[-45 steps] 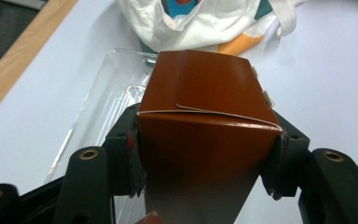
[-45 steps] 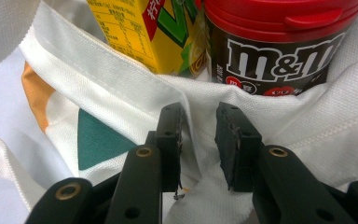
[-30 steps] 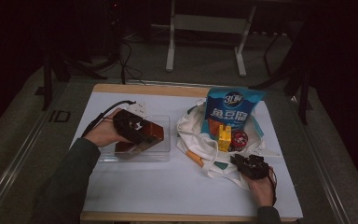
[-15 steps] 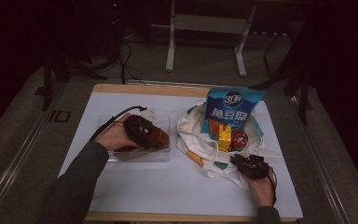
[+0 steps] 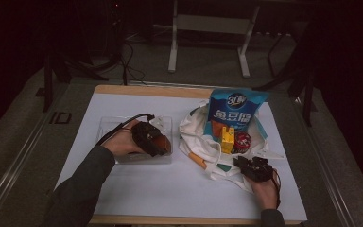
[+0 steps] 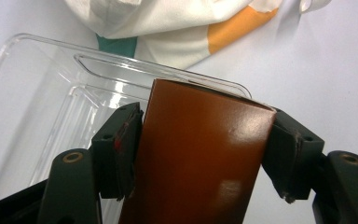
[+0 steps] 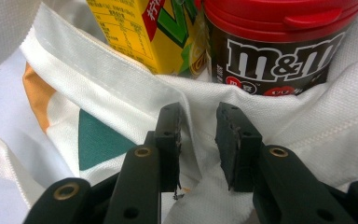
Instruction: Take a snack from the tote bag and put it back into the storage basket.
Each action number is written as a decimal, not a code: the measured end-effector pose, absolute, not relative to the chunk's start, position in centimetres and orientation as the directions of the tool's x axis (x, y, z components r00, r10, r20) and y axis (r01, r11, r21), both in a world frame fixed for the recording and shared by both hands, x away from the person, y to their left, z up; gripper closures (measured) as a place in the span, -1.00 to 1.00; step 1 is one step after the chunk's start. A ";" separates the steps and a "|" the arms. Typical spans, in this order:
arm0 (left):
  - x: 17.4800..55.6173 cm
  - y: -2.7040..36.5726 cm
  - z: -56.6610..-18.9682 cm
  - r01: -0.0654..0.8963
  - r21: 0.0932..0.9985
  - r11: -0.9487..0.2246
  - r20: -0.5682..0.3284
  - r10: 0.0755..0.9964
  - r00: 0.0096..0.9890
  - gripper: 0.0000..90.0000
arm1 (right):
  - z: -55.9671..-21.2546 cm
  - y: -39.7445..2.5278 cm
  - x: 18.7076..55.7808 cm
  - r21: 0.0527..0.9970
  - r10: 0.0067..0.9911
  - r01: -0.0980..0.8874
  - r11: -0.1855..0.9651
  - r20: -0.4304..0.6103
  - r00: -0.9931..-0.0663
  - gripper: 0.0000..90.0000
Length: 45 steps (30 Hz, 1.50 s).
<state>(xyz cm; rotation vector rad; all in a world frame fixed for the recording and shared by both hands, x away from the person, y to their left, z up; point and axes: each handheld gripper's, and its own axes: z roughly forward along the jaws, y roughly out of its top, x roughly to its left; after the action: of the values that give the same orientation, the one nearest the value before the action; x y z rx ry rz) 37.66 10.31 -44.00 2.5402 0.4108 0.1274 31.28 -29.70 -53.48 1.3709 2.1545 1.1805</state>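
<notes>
Left gripper (image 6: 200,154) clamped on glossy brown box (image 6: 196,158) over clear plastic tray (image 6: 42,93) near table's left edge, right gripper (image 7: 198,140) pinching woven white tote bag (image 7: 98,88) holding yellow carton (image 7: 140,28), red-lidded candy jar (image 7: 279,42), blue snack pouch (image 5: 236,111).

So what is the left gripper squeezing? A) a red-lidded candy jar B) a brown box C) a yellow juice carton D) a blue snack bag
B: in the left gripper view the left gripper has both jaws pressed against the sides of the brown box, above the clear plastic tray.
</notes>
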 end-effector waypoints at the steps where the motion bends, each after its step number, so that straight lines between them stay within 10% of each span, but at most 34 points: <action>1: 37.7 10.2 -44.1 0.267 0.543 -0.796 -0.005 0.315 0.949 -0.27 | -53.5 -29.7 31.3 0.782 0.862 0.592 0.195 0.152 -0.484 0.56; 45: 37.7 9.8 -41.9 0.282 0.641 -0.714 0.015 0.380 0.925 -0.52 | -53.5 -29.7 31.3 0.782 0.860 0.593 0.191 0.158 -0.485 0.56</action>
<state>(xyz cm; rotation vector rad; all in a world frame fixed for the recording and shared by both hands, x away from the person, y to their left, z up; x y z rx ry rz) 37.71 9.83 -41.86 2.4096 0.4686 0.1906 31.27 -29.73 -53.48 1.3752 2.1559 1.1868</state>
